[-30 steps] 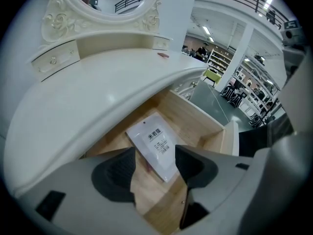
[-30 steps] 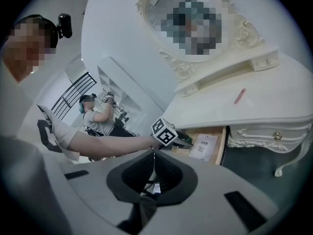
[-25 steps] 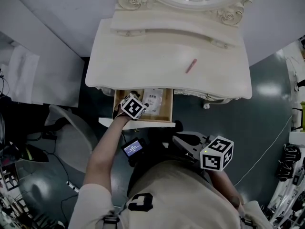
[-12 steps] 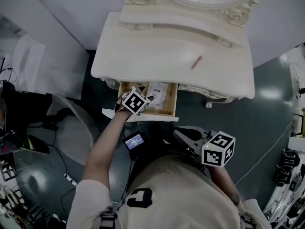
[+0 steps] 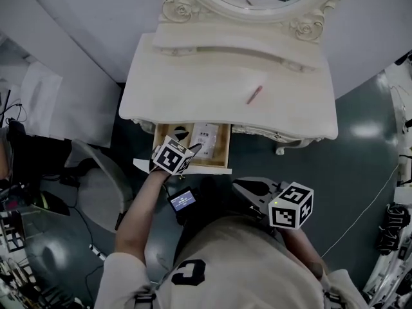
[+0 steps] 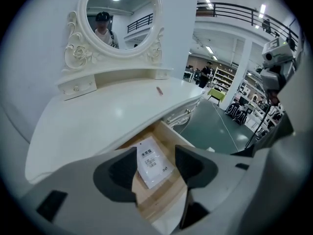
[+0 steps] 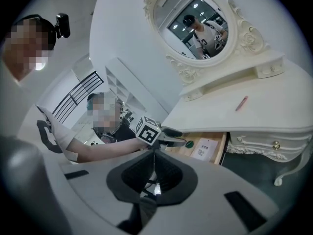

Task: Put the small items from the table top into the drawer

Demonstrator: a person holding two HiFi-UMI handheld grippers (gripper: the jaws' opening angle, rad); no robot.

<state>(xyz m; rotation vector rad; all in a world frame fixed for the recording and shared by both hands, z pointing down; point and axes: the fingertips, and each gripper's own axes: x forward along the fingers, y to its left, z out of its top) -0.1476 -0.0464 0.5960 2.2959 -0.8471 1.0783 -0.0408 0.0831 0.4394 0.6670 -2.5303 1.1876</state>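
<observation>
the pink stick (image 5: 255, 94) on the table (image 5: 187, 89) looks light, stiff, rollable: pinch mid-length. left gripper (image 6: 155, 166) jaws gape empty over the drawer (image 5: 223, 152); right gripper (image 7: 152, 173) jaws meet, empty.

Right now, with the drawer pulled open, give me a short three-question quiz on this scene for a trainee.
1. True or false: the left claw is shut on something.
2. Where does the pink stick lie? A on the mirror shelf; B on the table top; C on the floor.
3. Fill in: the white packet lies inside the open ____.
Key: 1 false, its jaws stand apart; 2 B; 3 drawer.
</observation>
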